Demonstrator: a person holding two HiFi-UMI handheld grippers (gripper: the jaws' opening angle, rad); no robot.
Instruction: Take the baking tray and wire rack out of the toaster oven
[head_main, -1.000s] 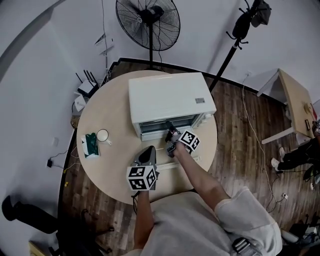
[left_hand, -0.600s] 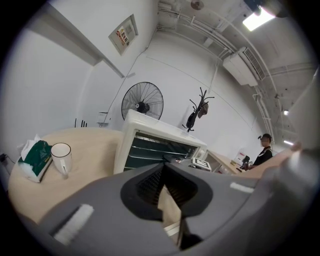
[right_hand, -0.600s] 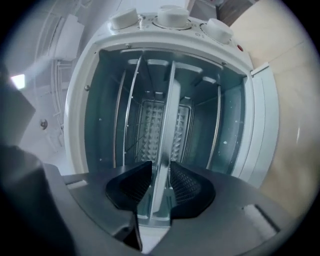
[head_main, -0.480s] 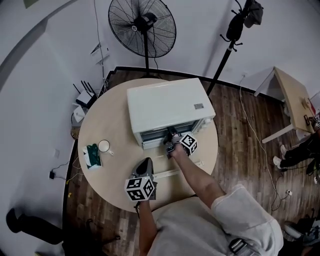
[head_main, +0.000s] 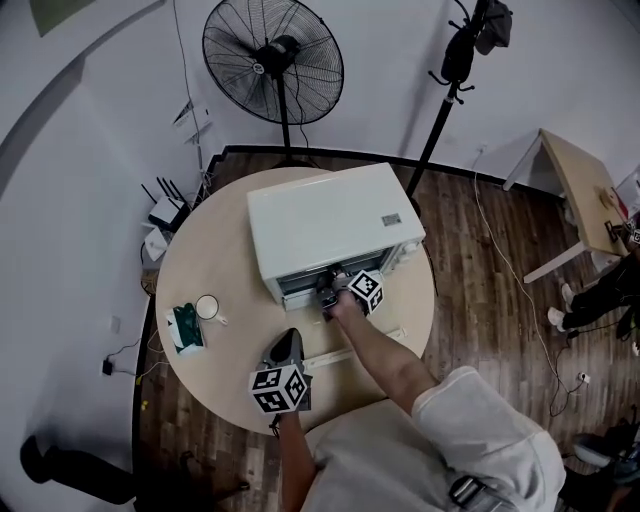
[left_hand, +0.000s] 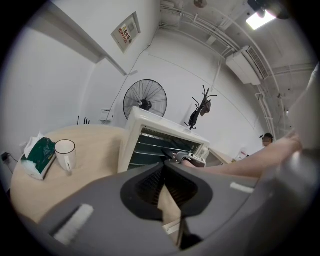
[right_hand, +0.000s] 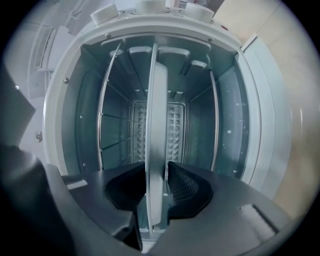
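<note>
The white toaster oven (head_main: 330, 225) stands on the round table with its door down. Seen edge-on in the right gripper view, the pale baking tray (right_hand: 157, 125) runs up the middle of the cavity. A wire rack (right_hand: 103, 120) sits in a slot beside it. My right gripper (right_hand: 156, 164) is at the oven mouth (head_main: 330, 290) and rolled on its side. Its jaws have just been opening and stand open, with the tray's front rim between them. My left gripper (head_main: 288, 345) hangs over the table's near side, shut and empty (left_hand: 165, 162).
A white mug (head_main: 206, 307) and a green tissue pack (head_main: 185, 328) lie at the table's left. The open oven door's edge (head_main: 345, 350) lies between my two grippers. A floor fan (head_main: 272, 60) and a coat stand (head_main: 440, 90) stand behind the table (head_main: 220, 260).
My right gripper has pushed in closer to the oven mouth and rolled over. The left gripper has sunk a little towards the table's near edge, still shut.
</note>
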